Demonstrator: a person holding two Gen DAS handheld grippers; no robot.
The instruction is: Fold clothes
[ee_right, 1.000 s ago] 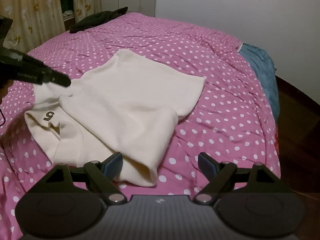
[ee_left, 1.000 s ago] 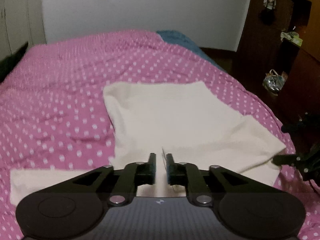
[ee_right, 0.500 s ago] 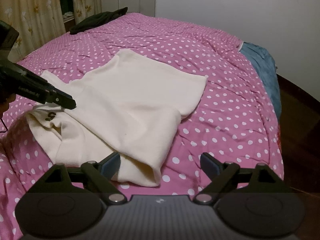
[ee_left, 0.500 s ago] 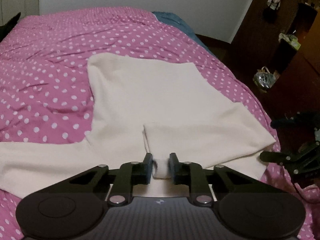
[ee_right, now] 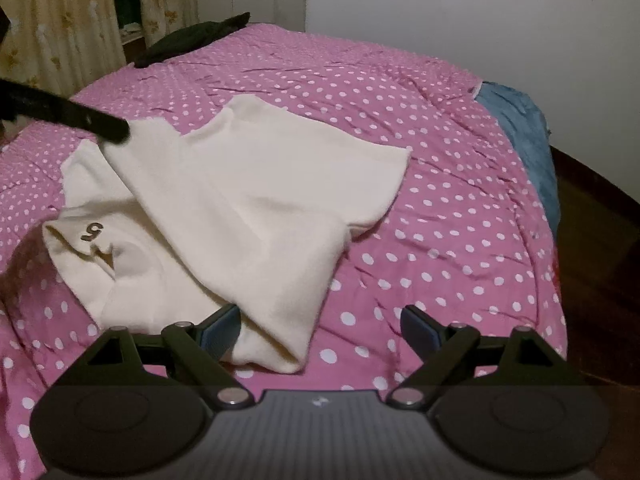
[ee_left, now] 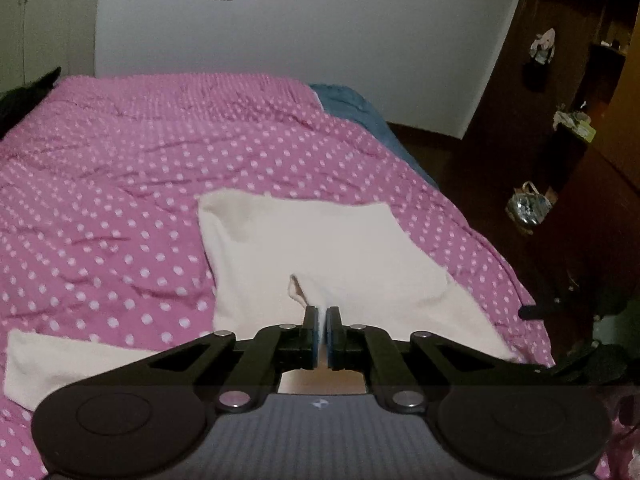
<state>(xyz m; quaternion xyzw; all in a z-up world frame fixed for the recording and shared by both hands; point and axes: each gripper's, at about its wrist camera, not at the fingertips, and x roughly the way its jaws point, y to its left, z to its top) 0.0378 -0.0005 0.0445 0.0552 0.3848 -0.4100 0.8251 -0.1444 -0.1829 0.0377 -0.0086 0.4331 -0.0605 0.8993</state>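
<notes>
left claw (ee_left: 322, 330) is pinched tight on a fold of the cream knit sweater (ee_right: 256, 208) lying on the pink polka-dot bed (ee_right: 440, 208), right claw (ee_right: 318, 330) hangs wide open with nothing in it, so I'd carry that fold across slow and level

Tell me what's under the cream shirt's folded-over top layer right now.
Under the folded layer of the cream shirt more of the same shirt shows, including a printed "5", lying on the pink polka-dot duvet. Whatever lies deeper under the fold is covered.
</notes>
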